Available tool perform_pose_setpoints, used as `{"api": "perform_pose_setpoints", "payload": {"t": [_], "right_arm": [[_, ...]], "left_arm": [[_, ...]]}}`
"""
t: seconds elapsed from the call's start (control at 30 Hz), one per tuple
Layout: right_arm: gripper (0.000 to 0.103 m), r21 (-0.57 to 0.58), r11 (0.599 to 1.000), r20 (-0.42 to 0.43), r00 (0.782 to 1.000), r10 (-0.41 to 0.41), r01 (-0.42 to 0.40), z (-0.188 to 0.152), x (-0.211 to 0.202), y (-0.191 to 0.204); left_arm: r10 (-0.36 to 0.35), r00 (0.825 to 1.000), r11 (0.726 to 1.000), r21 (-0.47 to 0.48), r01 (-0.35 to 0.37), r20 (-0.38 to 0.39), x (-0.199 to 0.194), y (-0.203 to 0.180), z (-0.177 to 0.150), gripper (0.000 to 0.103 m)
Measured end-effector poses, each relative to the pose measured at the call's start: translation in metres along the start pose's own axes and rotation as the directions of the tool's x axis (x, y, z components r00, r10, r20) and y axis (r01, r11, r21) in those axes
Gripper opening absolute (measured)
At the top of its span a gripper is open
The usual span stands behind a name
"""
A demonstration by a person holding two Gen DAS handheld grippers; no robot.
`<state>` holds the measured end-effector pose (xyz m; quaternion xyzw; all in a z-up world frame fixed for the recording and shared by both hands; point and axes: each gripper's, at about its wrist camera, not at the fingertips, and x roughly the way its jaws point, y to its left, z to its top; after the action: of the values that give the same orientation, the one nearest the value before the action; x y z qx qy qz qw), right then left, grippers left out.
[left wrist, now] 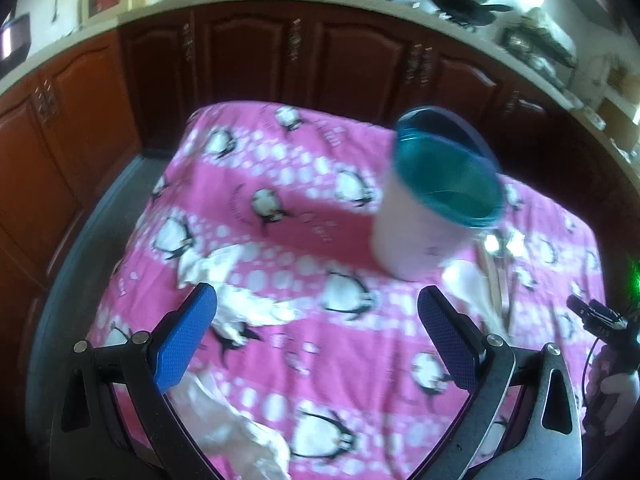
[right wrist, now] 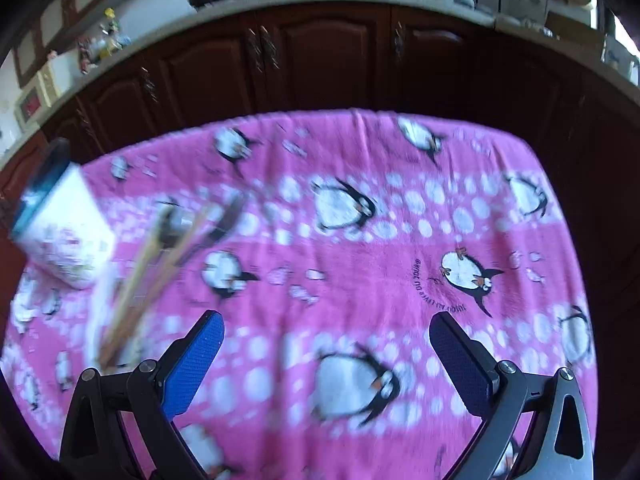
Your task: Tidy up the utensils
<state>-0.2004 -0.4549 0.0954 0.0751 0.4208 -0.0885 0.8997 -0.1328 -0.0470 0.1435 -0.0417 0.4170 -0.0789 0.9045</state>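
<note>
While both sets of jaws stand wide and empty, nothing is yet gathered; next, the utensils (right wrist: 168, 256) left of the right gripper (right wrist: 326, 360) must be grasped for the cup (left wrist: 436, 196), which stands beyond the left gripper (left wrist: 318, 336).

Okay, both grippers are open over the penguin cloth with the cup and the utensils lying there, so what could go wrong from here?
The cup stands upright right beside the utensils, so reaching for them could knock it over.

The utensils lie bunched and overlapping, so the open right gripper may catch several or pinch the soft pink cloth.

White crumpled material lies just ahead of the open left gripper and could snag.
</note>
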Motion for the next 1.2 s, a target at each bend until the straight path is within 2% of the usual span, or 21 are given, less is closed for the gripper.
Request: {"api": "perform_pose_setpoints", "payload": {"t": [0.13,0.23,0.4,0.47,0.57,0.93,1.2], "right_arm": [[0.103,-0.021,1.000,0.051,0.999,0.010,-0.009,-0.002,-0.049,0.022],[0.102,-0.034,0.999,0.082,0.996,0.019,-0.016,0.000,-0.075,0.045],[0.103,-0.055,0.998,0.130,0.991,0.030,-0.023,0.001,-0.113,0.084],[0.103,-0.065,0.998,0.148,0.989,0.016,-0.006,0.006,-0.122,0.090],[0.103,-0.081,0.997,0.173,0.985,0.017,-0.002,0.007,-0.139,0.099],[0.103,-0.092,0.996,0.196,0.981,0.004,0.014,0.009,-0.151,0.102],[0.103,-0.075,0.997,0.198,0.980,0.005,0.010,0.011,-0.153,0.098]], "left_arm": [[-0.012,1.000,0.999,0.035,0.011,0.023,-0.022,-0.026,0.001,0.101],[-0.017,0.997,0.998,0.061,0.012,0.070,-0.042,-0.051,-0.004,0.100],[-0.051,0.992,0.993,0.114,0.038,0.113,-0.067,-0.075,-0.009,0.100],[-0.053,0.989,0.991,0.126,0.035,0.140,-0.077,-0.091,-0.015,0.099],[-0.067,0.984,0.991,0.122,0.047,0.168,-0.089,-0.095,-0.016,0.098],[-0.097,0.975,0.991,0.112,0.076,0.198,-0.098,-0.108,-0.010,0.098],[-0.090,0.969,0.992,0.103,0.067,0.232,-0.108,-0.109,-0.008,0.098]]}}
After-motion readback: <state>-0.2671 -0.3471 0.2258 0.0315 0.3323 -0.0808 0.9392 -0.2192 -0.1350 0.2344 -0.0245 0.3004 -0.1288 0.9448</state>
